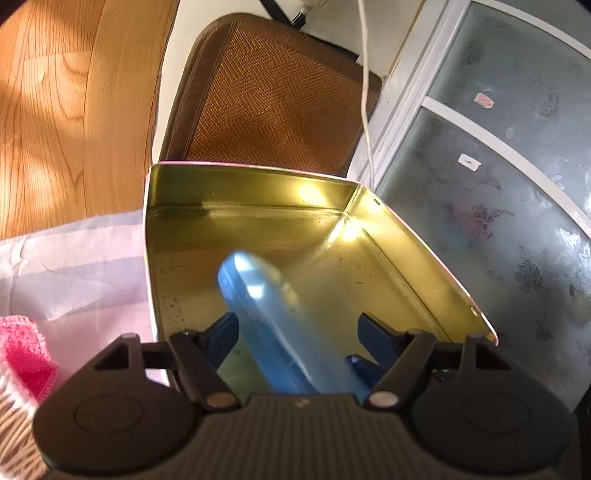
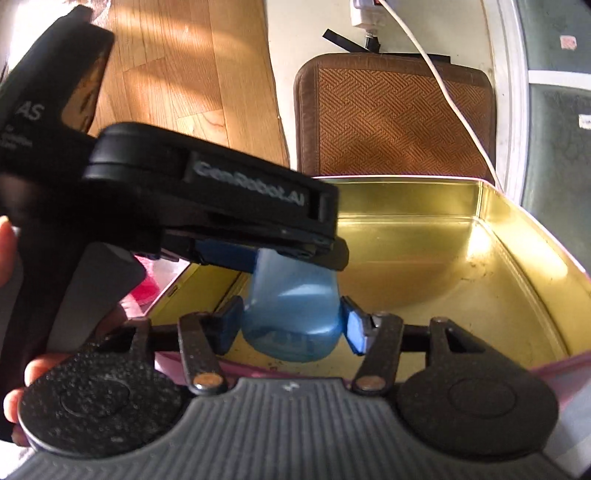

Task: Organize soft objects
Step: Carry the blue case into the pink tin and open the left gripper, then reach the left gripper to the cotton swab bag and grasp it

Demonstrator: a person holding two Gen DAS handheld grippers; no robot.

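An open tin box (image 1: 251,190), gold inside and pink outside, sits on a pale striped cloth (image 1: 74,258). Beyond it lie a brown woven cushion (image 1: 273,96), a wooden floor (image 1: 55,110) and a frosted, flowered glass door (image 1: 498,166). A white cable (image 1: 365,92) trails down past the cushion's corner. The blue translucent piece (image 1: 266,314) hangs over the near part of the tin, clear of its floor as far as the blur lets me judge. The left gripper (image 1: 299,330) has its jaws released around the piece, which lies against one finger, with a plain gap to the other. The right gripper (image 2: 291,325) grasps the piece's lower end, a pad pressed on each side. From the right wrist, the left tool's black body crosses the left half of the view, hiding that side of the tin and the piece's top. That view also shows a hand (image 2: 7,251) on the left tool's handle and a white plug (image 2: 364,13) at the cable's head. Only the left wrist view shows a pink knitted cloth (image 1: 26,354) at the bottom-left corner, beside the tin.
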